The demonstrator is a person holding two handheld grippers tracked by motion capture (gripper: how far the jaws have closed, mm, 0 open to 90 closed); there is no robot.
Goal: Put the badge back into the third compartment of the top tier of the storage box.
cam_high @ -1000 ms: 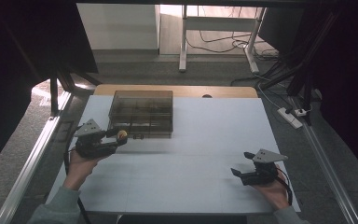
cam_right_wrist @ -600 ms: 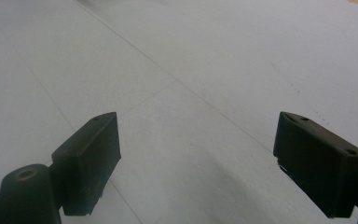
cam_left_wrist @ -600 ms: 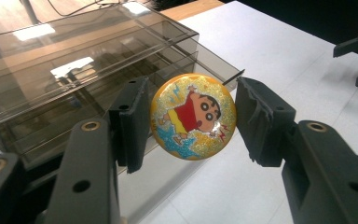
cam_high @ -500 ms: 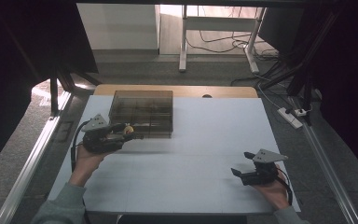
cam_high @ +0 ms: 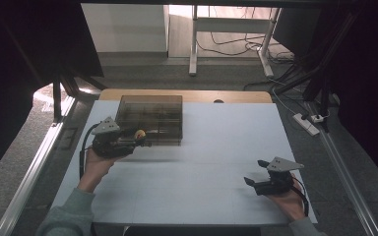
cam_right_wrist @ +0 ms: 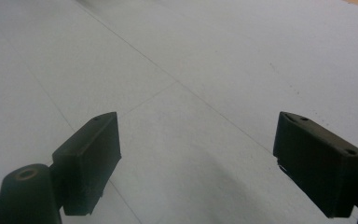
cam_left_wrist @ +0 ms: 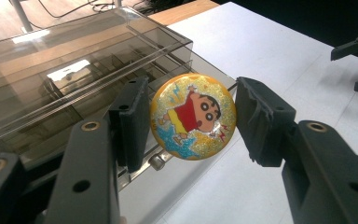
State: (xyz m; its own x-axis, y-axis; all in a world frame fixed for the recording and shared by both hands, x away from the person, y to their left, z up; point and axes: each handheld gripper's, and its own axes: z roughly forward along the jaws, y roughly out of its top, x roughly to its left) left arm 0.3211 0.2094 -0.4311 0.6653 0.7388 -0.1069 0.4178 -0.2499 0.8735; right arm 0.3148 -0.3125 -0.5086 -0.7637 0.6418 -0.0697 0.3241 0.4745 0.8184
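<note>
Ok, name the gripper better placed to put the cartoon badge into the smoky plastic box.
Left. The left gripper already holds the badge between its jaws right beside the box; the right gripper is open and empty at the table's near right.

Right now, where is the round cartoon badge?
The round cartoon badge sits between the jaws of the left gripper, on the table's left side, just in front of the smoky clear plastic box.
</note>
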